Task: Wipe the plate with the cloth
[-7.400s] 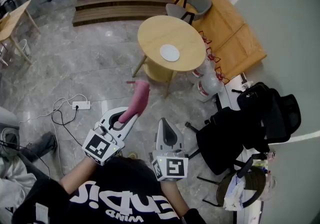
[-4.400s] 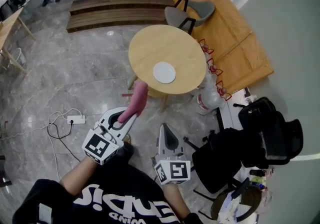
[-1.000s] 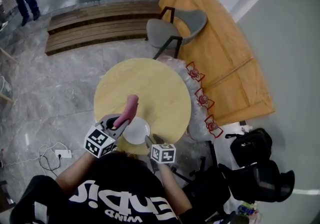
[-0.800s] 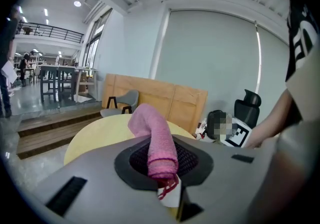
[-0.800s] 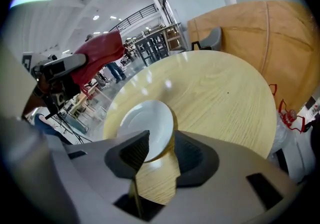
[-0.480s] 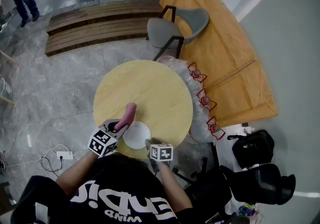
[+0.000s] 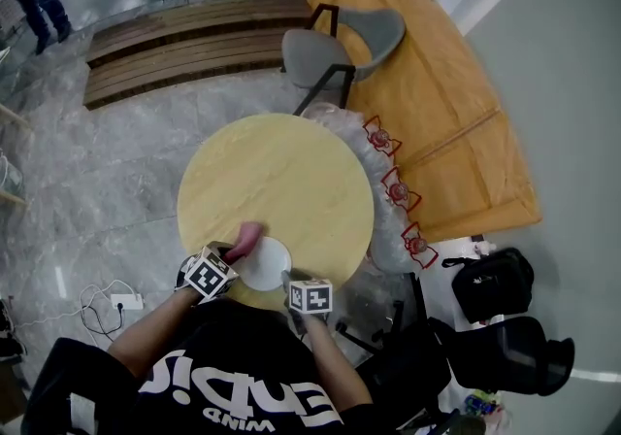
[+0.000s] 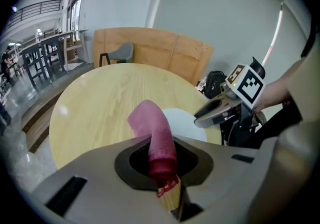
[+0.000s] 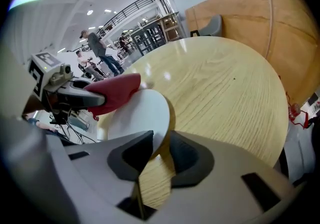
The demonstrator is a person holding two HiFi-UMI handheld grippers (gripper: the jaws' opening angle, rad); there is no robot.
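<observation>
From the head view, the white plate lies at the near edge of the round desk, between the left gripper and the right gripper. That view is too small and steep to show what either set of fingers is doing.

The left gripper view shows it. Its fingers are clamped on the lower end of the rolled pink cloth, which stands up and curls forward beyond the fingertips. The cloth's free end is just beside the plate's left rim.

In the right gripper view, the plate's near rim reaches into the gap between the right fingers. They have just been closing, but wood grain shows between the pads and they do not pinch the rim.

Past both sets of fingers a wide stretch of desk top runs to the far rim, with a grey chair beyond it. To the right of the right fingers the desk edge curves away close by, with a plastic-wrapped bundle below it.
</observation>
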